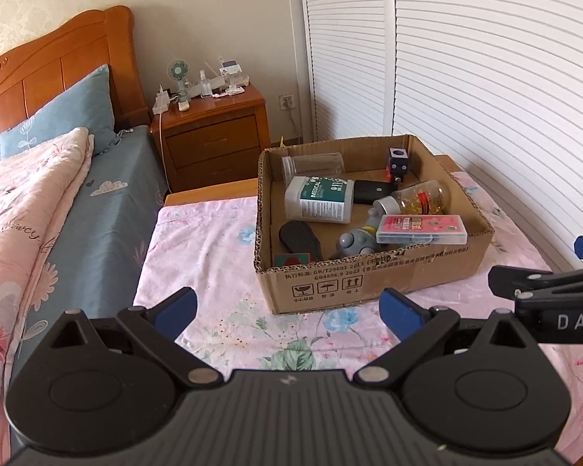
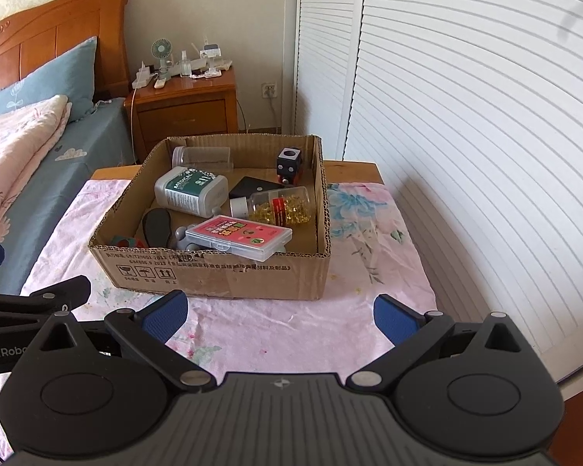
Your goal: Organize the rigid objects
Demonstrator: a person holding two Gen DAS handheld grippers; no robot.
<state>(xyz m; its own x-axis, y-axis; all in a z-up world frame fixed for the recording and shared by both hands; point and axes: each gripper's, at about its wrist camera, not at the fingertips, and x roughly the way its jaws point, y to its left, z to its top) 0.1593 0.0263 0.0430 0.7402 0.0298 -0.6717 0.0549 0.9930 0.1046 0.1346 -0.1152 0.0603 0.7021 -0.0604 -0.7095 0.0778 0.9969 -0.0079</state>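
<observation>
An open cardboard box (image 1: 369,283) (image 2: 221,272) stands on a table with a pink floral cloth (image 1: 213,256) (image 2: 283,330). Inside lie a white medicine bottle (image 1: 318,198) (image 2: 190,190), a clear jar (image 1: 313,165) (image 2: 206,157), a bottle of yellow capsules (image 1: 416,198) (image 2: 280,204), a pink card case (image 1: 421,229) (image 2: 239,237), a black cube (image 1: 398,161) (image 2: 289,163), a flat black case (image 1: 373,190) (image 2: 252,186), a black oval (image 1: 299,239) (image 2: 157,227) and a grey toy (image 1: 355,242). My left gripper (image 1: 287,312) and right gripper (image 2: 281,316) are open and empty, in front of the box.
A bed (image 1: 58,202) with pink quilt and blue pillow lies to the left. A wooden nightstand (image 1: 213,136) with a small fan and clutter stands behind. White louvred doors (image 1: 486,77) run along the right. The other gripper shows at each view's edge (image 1: 544,283) (image 2: 31,299).
</observation>
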